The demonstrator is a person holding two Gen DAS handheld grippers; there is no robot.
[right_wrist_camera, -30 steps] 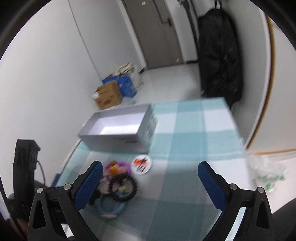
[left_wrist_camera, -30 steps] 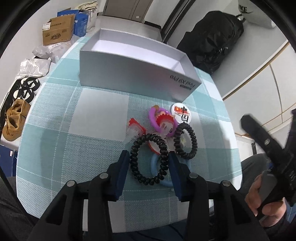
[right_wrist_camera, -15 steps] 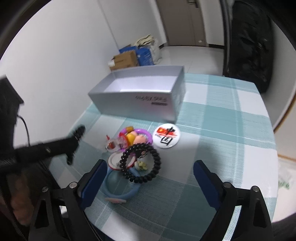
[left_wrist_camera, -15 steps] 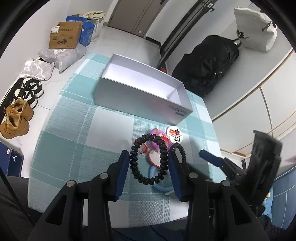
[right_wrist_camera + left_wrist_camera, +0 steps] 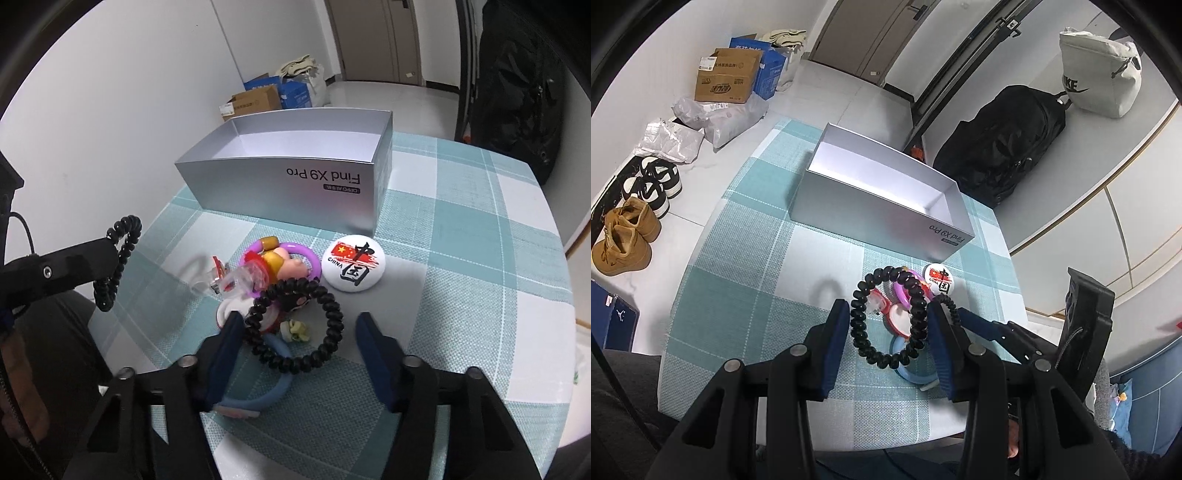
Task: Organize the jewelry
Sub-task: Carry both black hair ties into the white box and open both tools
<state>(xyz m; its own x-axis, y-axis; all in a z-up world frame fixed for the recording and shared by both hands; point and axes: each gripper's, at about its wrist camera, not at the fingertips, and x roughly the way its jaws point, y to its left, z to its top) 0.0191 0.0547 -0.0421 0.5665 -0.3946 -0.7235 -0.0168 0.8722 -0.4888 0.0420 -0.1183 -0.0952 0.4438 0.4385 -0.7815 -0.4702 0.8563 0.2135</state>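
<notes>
Left wrist view: the left gripper [image 5: 889, 334] grips a black spiral hair tie [image 5: 888, 316] between its blue pads, the loop lifted above the checked tablecloth [image 5: 757, 266] and casting a faint shadow there. Through and behind the loop lie a purple ring [image 5: 905, 291], a red-and-white piece [image 5: 899, 319] and a blue band [image 5: 914, 373], all partly masked by the tie and the pads. A round white badge [image 5: 939, 279] sits just beside the pile, near the corner of the open silver box [image 5: 879, 206], whose interior shows only white floor and walls.

From the right wrist view, the right gripper [image 5: 301, 354] hovers with its jaws spread wide on either side of a second black spiral tie [image 5: 295, 326], not touching it; this tie rests on top of the heap. Beneath it the trinkets overlap: a cartoon figure on the purple ring, a clear plastic piece, a small pale charm [image 5: 295, 328] too small to identify. The blue band is cut off by the near pad. At the left edge the other tool appears side-on, its held tie well above the cloth. The box stands beyond the pile, apart from it.
</notes>
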